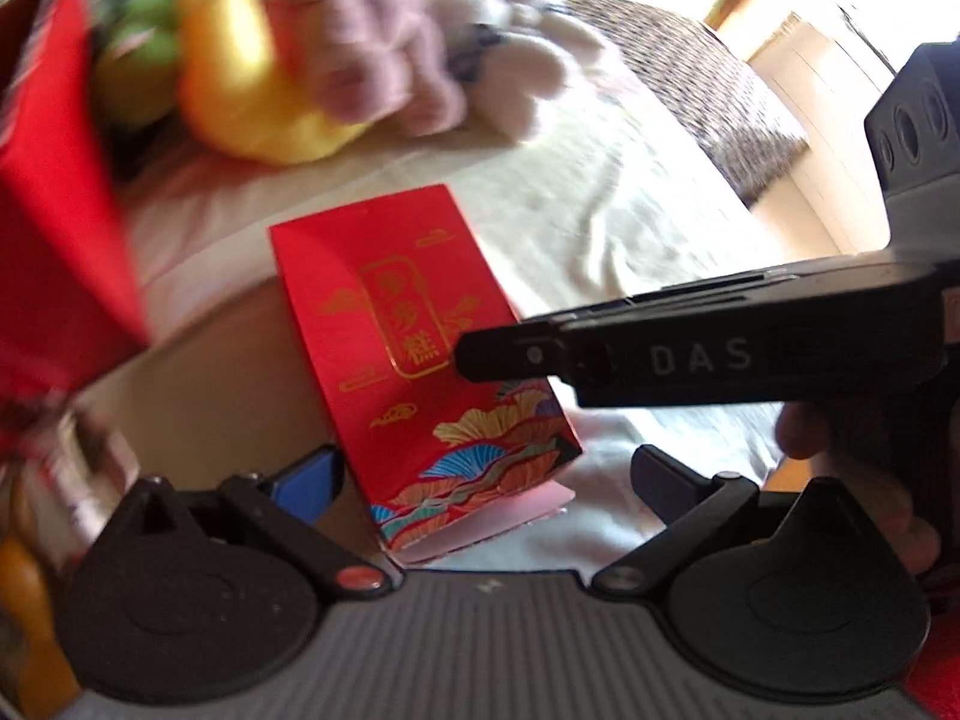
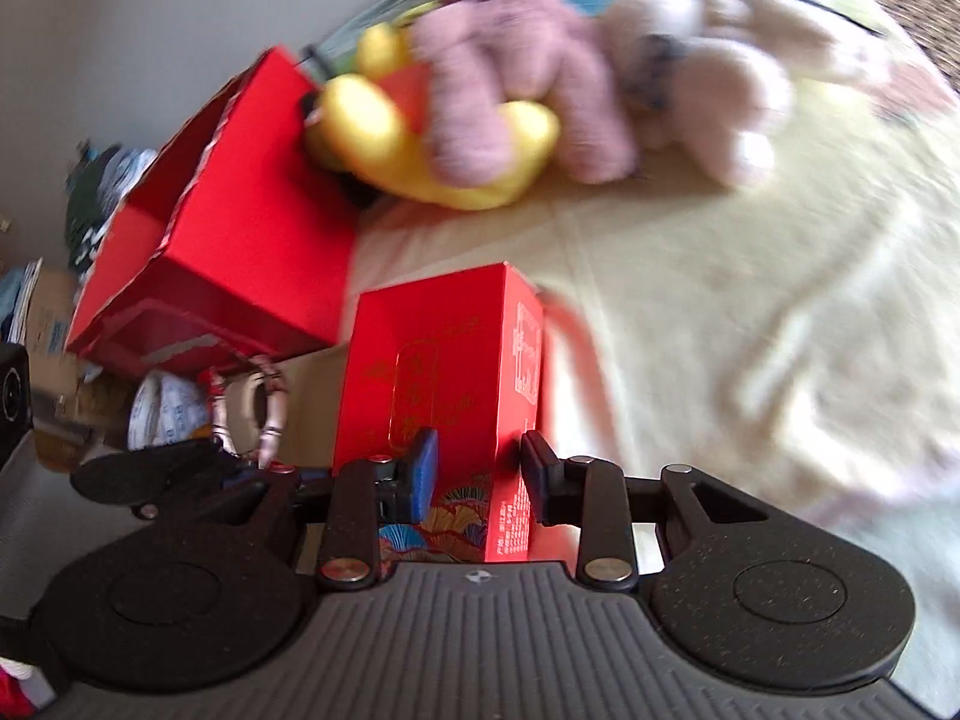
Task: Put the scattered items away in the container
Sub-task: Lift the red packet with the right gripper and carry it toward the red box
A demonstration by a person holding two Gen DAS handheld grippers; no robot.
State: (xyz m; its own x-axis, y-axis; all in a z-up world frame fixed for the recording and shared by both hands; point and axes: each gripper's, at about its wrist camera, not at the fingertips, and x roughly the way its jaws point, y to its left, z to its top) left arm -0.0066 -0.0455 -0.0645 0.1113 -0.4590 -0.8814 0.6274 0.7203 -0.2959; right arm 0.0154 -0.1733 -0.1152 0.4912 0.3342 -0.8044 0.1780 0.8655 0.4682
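Right gripper [image 2: 477,471]: its fingers are closed part-way onto the small red box [image 2: 444,396], one blue pad on the printed front, the other on the side panel. Gripped low, near the box's bottom end, which likely leaves the upper part clear for lowering into the container.

Left gripper [image 1: 486,474]: fingers spread wide, holding nothing. The small red box [image 1: 414,360] sits between them but neither pad touches it. It seems placed to steady or take over the box, though that is a guess.

Small red box: one. Held over the bed [image 2: 750,330], close to the bed's edge, tilted, with a pink flap showing at its lower end in the left view.

Container: one large open red box [image 2: 198,240], standing at the bed's edge just beside the small box, open top facing up and to the left. It looks empty where its inside shows.

Plush toys [image 2: 540,90]: blurred; about four, namely one yellow, one mauve, one pale pink, plus a green one at the top edge. They lie in a heap on the bed behind the container, still to be tidied.

Progress: early, judging by the bare container.
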